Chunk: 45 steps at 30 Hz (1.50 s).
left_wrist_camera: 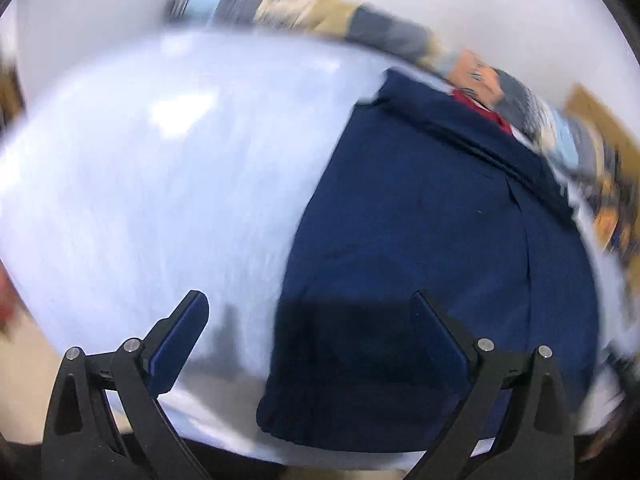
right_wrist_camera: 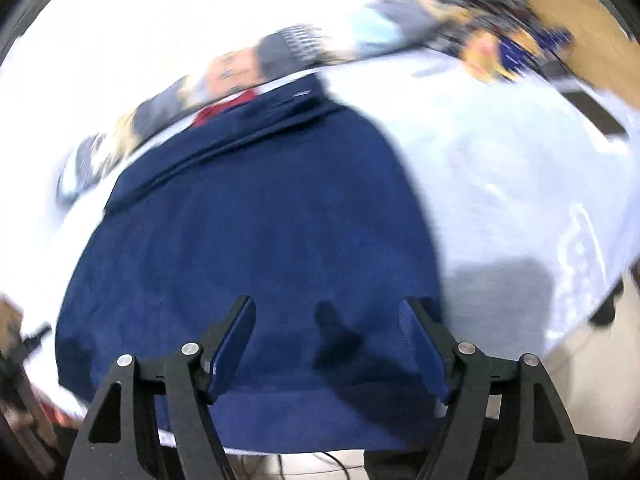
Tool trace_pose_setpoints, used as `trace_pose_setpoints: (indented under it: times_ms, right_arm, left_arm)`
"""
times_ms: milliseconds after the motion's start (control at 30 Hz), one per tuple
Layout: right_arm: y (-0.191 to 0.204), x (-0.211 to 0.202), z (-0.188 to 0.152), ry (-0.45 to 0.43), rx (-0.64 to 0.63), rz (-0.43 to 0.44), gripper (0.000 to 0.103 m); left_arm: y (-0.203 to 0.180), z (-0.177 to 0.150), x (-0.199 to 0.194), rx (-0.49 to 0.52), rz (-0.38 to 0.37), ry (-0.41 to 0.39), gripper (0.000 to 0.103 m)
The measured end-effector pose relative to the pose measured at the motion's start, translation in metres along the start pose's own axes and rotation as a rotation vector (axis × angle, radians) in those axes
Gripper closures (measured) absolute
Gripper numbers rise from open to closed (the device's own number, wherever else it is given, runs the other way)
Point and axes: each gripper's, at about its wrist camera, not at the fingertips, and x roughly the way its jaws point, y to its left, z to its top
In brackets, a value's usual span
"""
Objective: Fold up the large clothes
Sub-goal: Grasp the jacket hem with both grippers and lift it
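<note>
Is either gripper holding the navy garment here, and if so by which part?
Nothing is held. The left gripper and right gripper both hover open above the navy garment on the table.

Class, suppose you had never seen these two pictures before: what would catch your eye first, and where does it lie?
The dark blue garment strikes first, spread flat across the white table and filling the middle of the right wrist view. Next come the open left gripper and right gripper, poised above its near edge. A blurred row of colourful clothes lines the far side.
</note>
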Motion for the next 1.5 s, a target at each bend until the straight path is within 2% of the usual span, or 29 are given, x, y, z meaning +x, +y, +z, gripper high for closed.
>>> trace_pose_setpoints:
  times_ms: [33,133,233,333,433,500,533,600,700,767,833,933,967,1000,1067,1100,1133,1200,1267,1367,1400,1500]
  right_arm:
    - [-0.017,0.001,0.001,0.003,0.065,0.009,0.027]
    - [-0.063,0.004,-0.004,0.021,0.247,0.074,0.026]
    - [-0.097,0.020,-0.019,0.107,0.423,0.221,0.027]
    - [-0.101,0.035,-0.030,0.178,0.459,0.293,0.028]
    - [-0.085,0.038,-0.030,0.205,0.396,0.359,0.034]
    - [-0.072,0.037,-0.026,0.205,0.325,0.371,0.054]
    - [-0.064,0.036,-0.024,0.207,0.288,0.389,0.076]
    - [-0.056,0.036,-0.023,0.205,0.284,0.424,0.075]
    - [-0.054,0.037,-0.025,0.200,0.261,0.356,0.075]
    - [-0.054,0.039,-0.027,0.210,0.260,0.334,0.071]
    - [-0.055,0.042,-0.027,0.215,0.263,0.319,0.067]
    - [-0.056,0.046,-0.027,0.221,0.274,0.321,0.067]
    - [-0.055,0.047,-0.026,0.220,0.269,0.319,0.067]
    - [-0.055,0.047,-0.027,0.219,0.264,0.318,0.067]
    - [-0.054,0.047,-0.027,0.218,0.257,0.316,0.067]
    - [-0.055,0.046,-0.028,0.218,0.260,0.317,0.067]
    - [-0.056,0.046,-0.028,0.219,0.264,0.319,0.067]
    - [-0.059,0.046,-0.030,0.220,0.276,0.322,0.067]
    - [-0.059,0.045,-0.031,0.218,0.273,0.319,0.067]
    - [-0.059,0.046,-0.032,0.218,0.261,0.314,0.061]
    - [-0.059,0.047,-0.032,0.222,0.261,0.313,0.061]
    - [-0.056,0.048,-0.032,0.223,0.247,0.302,0.060]
  left_arm:
    - [0.012,0.000,0.008,-0.063,-0.042,0.040,0.002]
    - [0.032,0.000,0.018,-0.169,-0.154,0.094,0.002]
    - [0.030,0.001,0.019,-0.152,-0.185,0.099,0.002]
    - [0.020,0.001,0.022,-0.139,-0.243,0.121,0.002]
    - [0.002,0.003,0.021,-0.090,-0.302,0.155,0.002]
    - [0.003,0.004,0.010,-0.038,-0.315,0.150,0.002]
    - [0.005,0.007,0.005,-0.020,-0.302,0.137,0.003]
    - [0.015,0.014,0.000,-0.028,-0.266,0.122,0.003]
    - [0.042,0.019,0.002,-0.099,-0.261,0.142,0.003]
    - [0.048,0.016,0.010,-0.121,-0.272,0.188,0.003]
    - [0.041,0.010,0.019,-0.092,-0.271,0.227,0.003]
    - [0.020,0.004,0.018,0.047,-0.204,0.225,0.006]
    - [0.011,0.000,0.017,0.092,-0.197,0.224,0.025]
    - [0.005,-0.003,0.015,0.131,-0.183,0.222,0.048]
    - [-0.008,-0.010,0.010,0.216,-0.154,0.203,0.060]
    - [-0.011,-0.012,0.008,0.241,-0.157,0.196,0.072]
    - [-0.013,-0.012,0.007,0.250,-0.176,0.195,0.075]
    - [-0.018,-0.014,0.002,0.271,-0.210,0.180,0.076]
    - [-0.021,-0.013,0.002,0.289,-0.201,0.175,0.076]
    - [-0.015,-0.009,0.017,0.228,-0.197,0.221,0.074]
    - [-0.014,-0.008,0.020,0.211,-0.204,0.228,0.072]
    - [-0.016,-0.008,0.024,0.205,-0.236,0.240,0.056]
